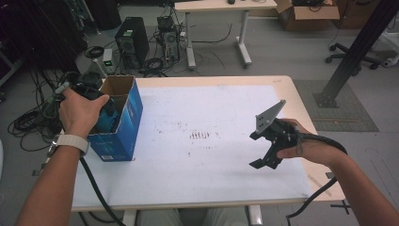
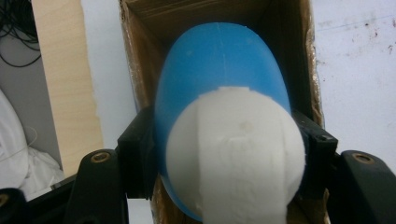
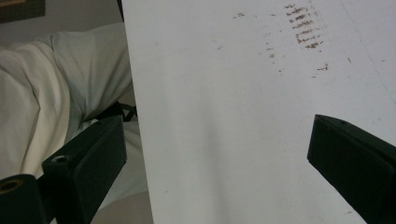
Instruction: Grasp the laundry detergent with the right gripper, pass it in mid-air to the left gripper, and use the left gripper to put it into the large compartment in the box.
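Between the left gripper's (image 2: 224, 154) clenched jaws, a blue and white egg-shaped object (image 2: 224, 130) is sitting gripped, reaching into the open cardboard box (image 2: 140, 56) beyond them; the right gripper's (image 3: 224, 158) jaws are hanging spread wide over the white table (image 3: 233, 116), grasping nothing

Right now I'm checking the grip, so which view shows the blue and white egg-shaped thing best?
The left gripper view: the blue and white egg sits large between the jaws, over the open cardboard box. The high view catches just a sliver of blue inside that box behind the left hand. The right gripper view looks at the white table sheet.
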`<action>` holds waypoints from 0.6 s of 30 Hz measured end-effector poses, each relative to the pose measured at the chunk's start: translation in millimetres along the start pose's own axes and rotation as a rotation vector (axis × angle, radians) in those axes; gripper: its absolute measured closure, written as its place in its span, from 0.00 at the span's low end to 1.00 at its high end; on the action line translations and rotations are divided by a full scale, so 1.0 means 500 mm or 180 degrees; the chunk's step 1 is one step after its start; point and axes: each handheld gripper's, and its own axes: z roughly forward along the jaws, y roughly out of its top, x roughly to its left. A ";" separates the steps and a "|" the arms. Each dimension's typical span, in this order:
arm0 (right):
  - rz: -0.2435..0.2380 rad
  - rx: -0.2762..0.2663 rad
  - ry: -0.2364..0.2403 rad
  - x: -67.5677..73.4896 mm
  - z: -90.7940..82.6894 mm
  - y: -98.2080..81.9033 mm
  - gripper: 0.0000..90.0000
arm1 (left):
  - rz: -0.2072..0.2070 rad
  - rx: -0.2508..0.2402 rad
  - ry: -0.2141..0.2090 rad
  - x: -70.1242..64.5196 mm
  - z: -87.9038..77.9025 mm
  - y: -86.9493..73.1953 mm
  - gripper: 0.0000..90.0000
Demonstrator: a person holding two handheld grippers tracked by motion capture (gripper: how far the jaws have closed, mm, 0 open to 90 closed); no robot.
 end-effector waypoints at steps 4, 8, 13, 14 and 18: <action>0.0003 0.0001 0.0004 0.000 0.002 -0.001 0.05 | 0.0013 0.0011 0.0018 -0.003 0.013 -0.002 0.42; 0.0012 0.0000 0.0006 0.000 0.003 -0.002 0.05 | 0.0022 0.0023 0.0014 -0.003 0.026 -0.004 0.42; 0.0022 0.0012 0.0012 0.000 0.004 -0.004 0.05 | 0.0028 0.0039 0.0030 -0.004 0.040 -0.008 0.42; 0.0021 0.0012 0.0011 -0.001 0.004 -0.004 0.05 | 0.0033 0.0043 0.0032 -0.004 0.043 -0.008 0.42; 0.0024 0.0020 0.0015 -0.001 0.005 -0.005 0.05 | 0.0044 0.0075 0.0037 -0.005 0.051 -0.009 0.42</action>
